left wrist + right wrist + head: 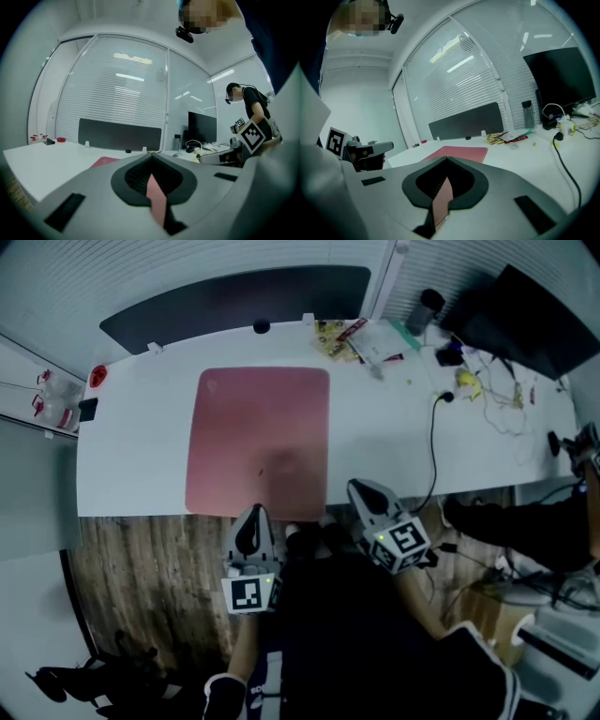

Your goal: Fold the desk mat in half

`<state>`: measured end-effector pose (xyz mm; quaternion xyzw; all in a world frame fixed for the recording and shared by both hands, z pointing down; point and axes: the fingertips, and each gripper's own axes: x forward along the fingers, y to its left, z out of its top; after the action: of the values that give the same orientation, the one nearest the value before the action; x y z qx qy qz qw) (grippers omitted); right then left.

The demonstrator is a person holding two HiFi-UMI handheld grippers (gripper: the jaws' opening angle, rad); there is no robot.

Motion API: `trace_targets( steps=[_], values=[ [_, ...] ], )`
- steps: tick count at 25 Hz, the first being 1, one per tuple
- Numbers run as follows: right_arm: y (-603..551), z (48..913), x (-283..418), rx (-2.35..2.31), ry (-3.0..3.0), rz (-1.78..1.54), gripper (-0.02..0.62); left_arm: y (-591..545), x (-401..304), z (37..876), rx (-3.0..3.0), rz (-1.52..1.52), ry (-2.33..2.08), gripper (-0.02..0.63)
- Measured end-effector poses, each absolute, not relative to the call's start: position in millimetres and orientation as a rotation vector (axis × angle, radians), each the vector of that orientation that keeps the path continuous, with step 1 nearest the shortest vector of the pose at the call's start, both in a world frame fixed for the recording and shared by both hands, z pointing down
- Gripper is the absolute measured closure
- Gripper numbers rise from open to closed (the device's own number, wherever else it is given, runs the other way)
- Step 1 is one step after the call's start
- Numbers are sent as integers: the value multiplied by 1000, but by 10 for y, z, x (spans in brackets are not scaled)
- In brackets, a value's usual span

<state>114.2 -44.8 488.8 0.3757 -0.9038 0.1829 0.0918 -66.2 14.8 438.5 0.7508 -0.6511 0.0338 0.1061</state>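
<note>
Both left tongs [253,514] and right tongs [360,487] seemingly pinch desk mat [258,427].

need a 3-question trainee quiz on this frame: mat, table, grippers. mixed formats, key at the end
1. True or false: the desk mat lies flat on the white table.
2. In the head view, what crosses the table to the right of the mat? A) a keyboard B) a black cable C) a plate
3. In a word or two: how do the jaws of the left gripper and the right gripper stand?

Key: 1 true. 2 B. 3 together, on both grippers.
</note>
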Motion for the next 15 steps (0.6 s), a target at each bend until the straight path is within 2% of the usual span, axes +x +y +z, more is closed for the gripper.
trace_targets(
  steps=[15],
  values=[
    [43, 5021, 952, 1203, -2619, 639, 592, 377, -902, 4562, 2233, 144, -1823, 604]
  ],
)
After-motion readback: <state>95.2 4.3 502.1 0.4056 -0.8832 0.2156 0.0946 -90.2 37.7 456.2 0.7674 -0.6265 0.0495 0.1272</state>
